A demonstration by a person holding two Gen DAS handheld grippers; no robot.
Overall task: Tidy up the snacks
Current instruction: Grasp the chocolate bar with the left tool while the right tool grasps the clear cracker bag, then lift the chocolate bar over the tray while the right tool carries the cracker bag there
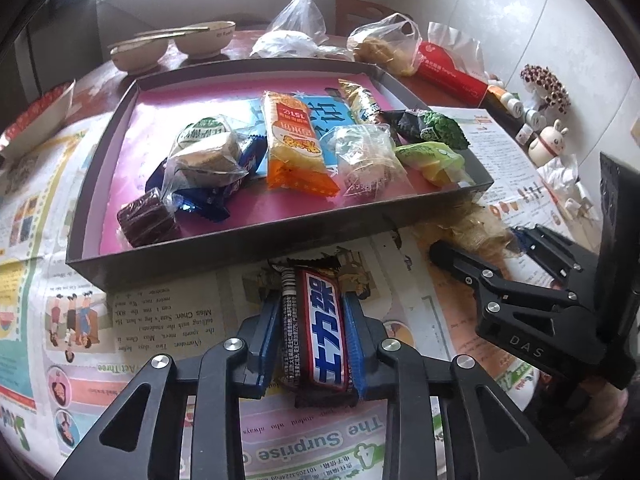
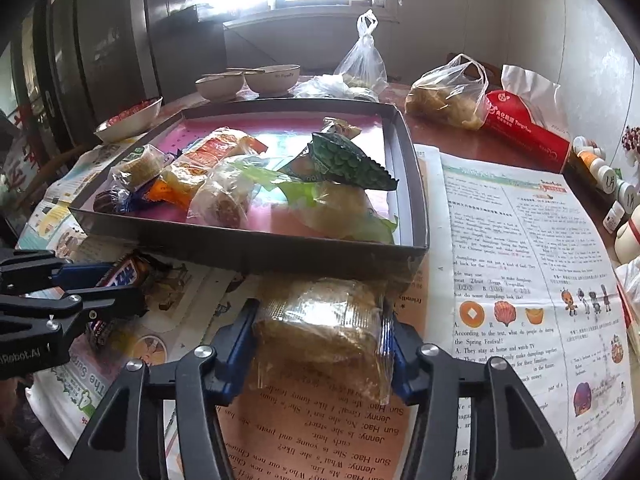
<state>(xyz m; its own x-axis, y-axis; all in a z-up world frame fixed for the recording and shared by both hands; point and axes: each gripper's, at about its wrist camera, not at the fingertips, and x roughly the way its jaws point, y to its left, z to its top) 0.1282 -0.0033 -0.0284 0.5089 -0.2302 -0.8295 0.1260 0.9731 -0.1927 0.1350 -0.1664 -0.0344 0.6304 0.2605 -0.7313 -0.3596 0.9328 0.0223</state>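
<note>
The left gripper is clamped on a Snickers bar lying on the newspaper just before the tray's front wall. The right gripper squeezes a clear-wrapped pastry near the tray's front right corner.

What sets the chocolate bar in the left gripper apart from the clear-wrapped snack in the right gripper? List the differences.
The chocolate bar has an opaque dark printed wrapper; the clear-wrapped snack shows a tan cake through its film.
The chocolate bar is narrow and long; the clear-wrapped snack is broader and blockier.
The left gripper is pinched narrow on the bar; the right gripper is set wider on the snack.
Both sit on the newspaper before the tray.
</note>
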